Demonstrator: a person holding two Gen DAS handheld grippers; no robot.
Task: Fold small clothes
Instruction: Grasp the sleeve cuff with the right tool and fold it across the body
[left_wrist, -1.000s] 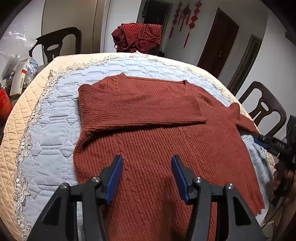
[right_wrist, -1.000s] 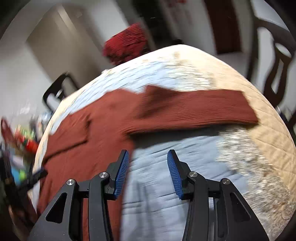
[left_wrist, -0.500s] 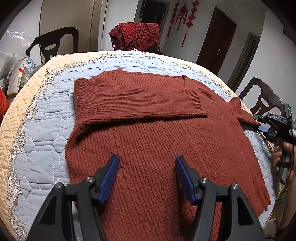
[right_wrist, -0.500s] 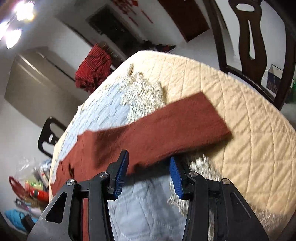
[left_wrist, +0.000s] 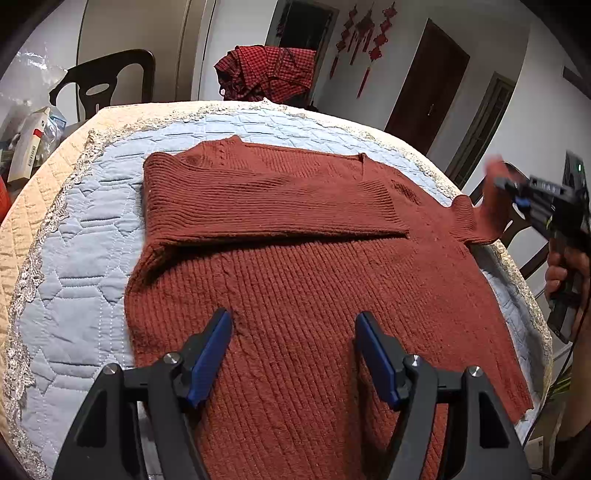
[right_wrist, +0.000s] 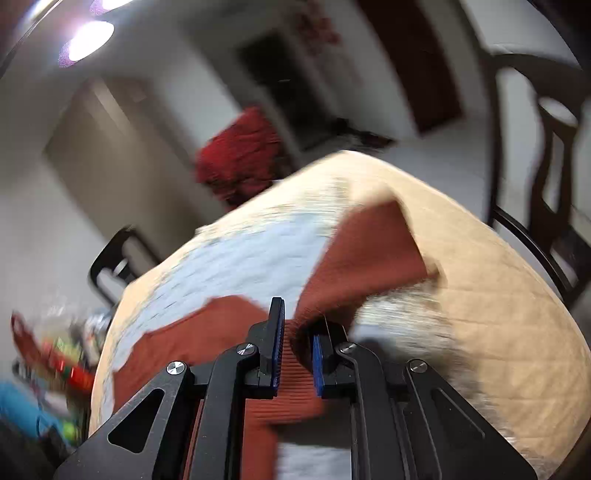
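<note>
sweater: we are seeing it lying flat on the quilted tabletop, one sleeve folded across its chest | left claw: jaws opening wide, hovering over the hem, gripping nothing | right claw: jaws closing narrowly on what is probably the other sleeve, view blurring

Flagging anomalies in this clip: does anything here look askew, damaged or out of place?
Nothing stands out. The rust sweater lies flat on the quilted table cover, one sleeve folded across; the right gripper, its jaws closing, lifts the other sleeve.
</note>
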